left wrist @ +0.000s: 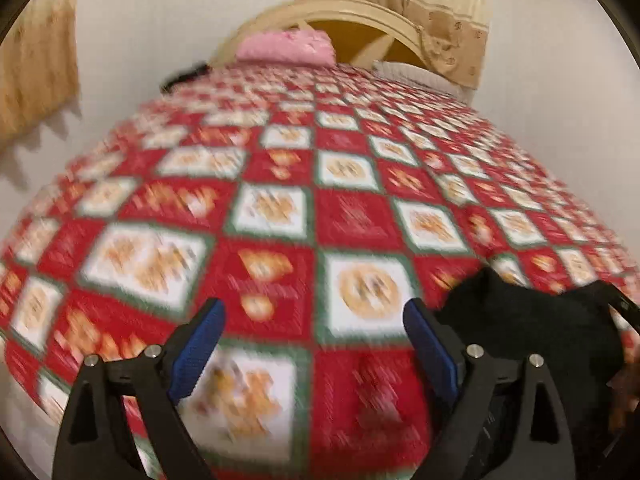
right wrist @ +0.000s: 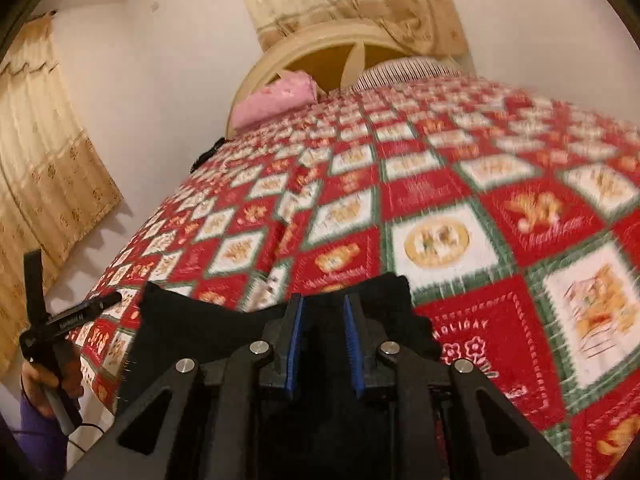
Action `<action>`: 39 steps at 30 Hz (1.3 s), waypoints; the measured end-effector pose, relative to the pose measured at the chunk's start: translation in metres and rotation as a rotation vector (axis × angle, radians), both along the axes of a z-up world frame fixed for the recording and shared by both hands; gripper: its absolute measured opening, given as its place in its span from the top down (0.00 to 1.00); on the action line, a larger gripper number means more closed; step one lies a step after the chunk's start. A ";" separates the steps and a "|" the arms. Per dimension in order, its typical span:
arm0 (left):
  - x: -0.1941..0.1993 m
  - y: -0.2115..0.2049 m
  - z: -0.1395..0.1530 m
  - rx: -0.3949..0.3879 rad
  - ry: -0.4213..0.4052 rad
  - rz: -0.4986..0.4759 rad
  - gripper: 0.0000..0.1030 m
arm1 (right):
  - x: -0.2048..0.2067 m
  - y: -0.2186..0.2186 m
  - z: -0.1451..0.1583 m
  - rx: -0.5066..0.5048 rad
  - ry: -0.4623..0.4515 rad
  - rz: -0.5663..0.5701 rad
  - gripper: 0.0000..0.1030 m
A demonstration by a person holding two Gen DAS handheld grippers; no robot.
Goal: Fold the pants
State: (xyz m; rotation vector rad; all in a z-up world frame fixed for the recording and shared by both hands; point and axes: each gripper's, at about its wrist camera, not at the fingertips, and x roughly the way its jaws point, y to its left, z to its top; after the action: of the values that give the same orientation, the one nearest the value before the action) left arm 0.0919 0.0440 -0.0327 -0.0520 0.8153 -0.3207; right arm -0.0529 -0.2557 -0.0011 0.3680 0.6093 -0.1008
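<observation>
Black pants (right wrist: 248,320) bunched at near edge of red checked holiday blanket (right wrist: 460,200), clamped between narrow-set blue pads of right gripper (right wrist: 323,320). Left gripper (left wrist: 316,328) spread wide over bare blanket, gripping nothing, pants just to its right. Broad open blanket ahead up to pink pillow (left wrist: 286,46) at headboard (left wrist: 348,16).

1. The left gripper (left wrist: 314,314) is tilted downward with its jaws spread wide. Nothing sits between its blue pads (left wrist: 198,350).
2. The right gripper (right wrist: 324,314) also angles downward. Its jaws stand close together with a narrow gap, and black cloth (right wrist: 200,320) fills that gap; whether the pads press on it cannot be made out.
3. In the right wrist view the left hand (right wrist: 52,384) shows at the lower left edge, wrapped around the left gripper's handle, with a purple sleeve (right wrist: 36,436) below it.
4. Both views are smeared by motion blur.
</observation>
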 end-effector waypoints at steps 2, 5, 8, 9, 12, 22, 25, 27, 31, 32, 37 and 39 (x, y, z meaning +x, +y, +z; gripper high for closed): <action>-0.014 -0.003 -0.010 -0.075 0.069 -0.054 0.10 | 0.011 0.025 0.019 -0.059 -0.007 0.132 0.80; -0.026 -0.020 -0.026 -0.141 0.159 -0.123 0.10 | 0.039 0.078 0.032 -0.115 0.011 0.336 0.80; -0.040 -0.043 -0.041 -0.117 0.183 -0.154 0.10 | 0.078 0.130 0.021 -0.223 0.067 0.501 0.78; -0.047 -0.053 -0.040 -0.048 0.138 -0.165 0.10 | 0.087 0.138 0.012 -0.260 0.097 0.519 0.78; -0.050 -0.064 -0.040 0.031 0.132 -0.171 0.10 | 0.143 0.164 -0.040 -0.237 0.339 0.538 0.78; -0.039 -0.063 -0.033 0.038 0.132 -0.153 0.09 | 0.091 0.100 0.008 -0.072 0.056 0.321 0.62; -0.039 -0.067 -0.032 0.045 0.122 -0.168 0.09 | 0.034 0.059 0.026 -0.163 -0.035 0.136 0.21; -0.037 -0.069 -0.032 0.035 0.127 -0.173 0.09 | 0.001 0.030 0.026 -0.224 -0.024 0.021 0.21; -0.033 -0.075 -0.038 -0.016 0.160 -0.175 0.05 | -0.030 -0.019 -0.012 -0.148 0.125 -0.101 0.21; -0.034 -0.077 -0.038 -0.012 0.152 -0.178 0.04 | -0.035 -0.028 -0.026 -0.091 0.154 -0.116 0.21; -0.039 -0.090 -0.035 -0.030 0.124 -0.245 0.41 | -0.043 -0.014 -0.036 -0.027 0.111 -0.004 0.33; -0.039 -0.091 -0.029 -0.043 0.101 -0.256 0.73 | -0.032 0.005 -0.040 -0.097 0.168 0.044 0.43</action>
State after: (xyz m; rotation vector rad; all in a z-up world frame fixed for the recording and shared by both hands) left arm 0.0527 -0.0466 -0.0616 -0.0037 0.9167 -0.5809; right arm -0.0845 -0.2510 -0.0411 0.2533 0.7752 -0.1197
